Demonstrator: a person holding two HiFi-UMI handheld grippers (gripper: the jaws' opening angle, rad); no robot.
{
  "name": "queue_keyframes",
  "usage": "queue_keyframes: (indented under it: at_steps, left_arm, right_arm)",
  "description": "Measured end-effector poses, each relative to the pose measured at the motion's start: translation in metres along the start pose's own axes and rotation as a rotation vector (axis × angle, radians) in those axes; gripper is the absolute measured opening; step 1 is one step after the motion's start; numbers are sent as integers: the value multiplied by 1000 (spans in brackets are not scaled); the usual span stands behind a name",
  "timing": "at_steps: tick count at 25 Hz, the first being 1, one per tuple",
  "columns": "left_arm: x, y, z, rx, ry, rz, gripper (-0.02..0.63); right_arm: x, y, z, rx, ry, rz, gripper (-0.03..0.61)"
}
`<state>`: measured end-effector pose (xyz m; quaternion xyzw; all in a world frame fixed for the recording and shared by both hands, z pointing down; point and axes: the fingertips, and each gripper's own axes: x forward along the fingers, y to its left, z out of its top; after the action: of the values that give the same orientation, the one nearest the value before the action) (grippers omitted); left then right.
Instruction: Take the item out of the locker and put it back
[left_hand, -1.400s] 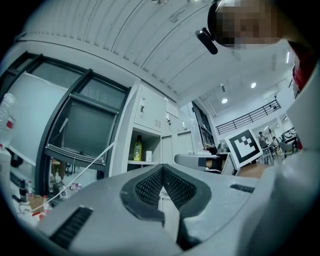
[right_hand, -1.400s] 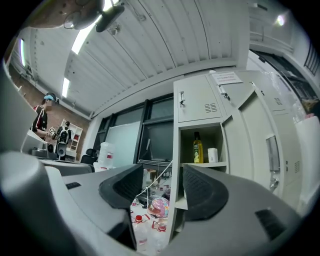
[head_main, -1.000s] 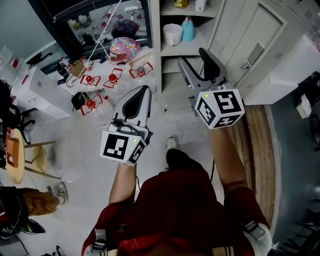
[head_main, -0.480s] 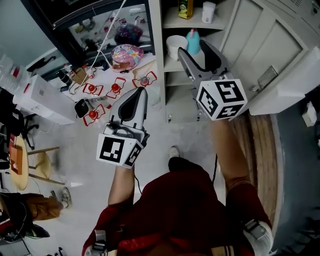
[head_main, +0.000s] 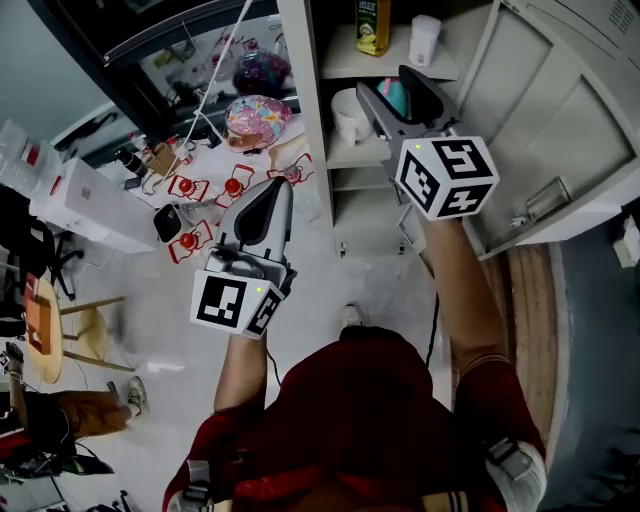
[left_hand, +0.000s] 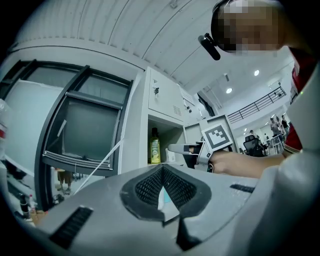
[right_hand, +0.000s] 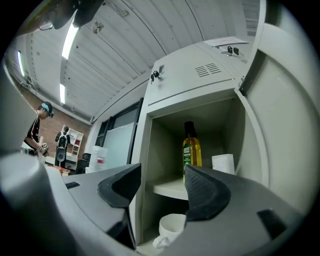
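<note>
In the head view, the locker (head_main: 303, 120) was seen open, the right gripper (head_main: 383, 82) at its middle shelf, the left gripper (head_main: 283, 186) outside. In the left gripper view, its jaws were found nearly closed, empty. Only in the right gripper view were that gripper's jaws shown wide apart and empty, and the bottle (right_hand: 191, 150) yellow, dark-capped, upright on the upper shelf

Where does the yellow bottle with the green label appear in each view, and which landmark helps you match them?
Head view: yellow bottle at the top edge, right of centre, on the upper shelf.
Left gripper view: bottle at centre, just above the jaws.
Right gripper view: bottle right of centre, above the right jaw.
Shared landmark: the open locker that holds it.
</note>
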<state>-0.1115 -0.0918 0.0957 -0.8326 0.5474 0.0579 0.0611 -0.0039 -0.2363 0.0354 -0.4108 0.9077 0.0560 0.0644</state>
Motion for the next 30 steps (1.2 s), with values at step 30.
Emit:
queue_keyframes:
  at_steps: [30]
  left_arm:
    - [71, 42, -4, 4, -22, -68, 6]
  right_arm:
    - [91, -73, -17, -37, 138, -39, 259]
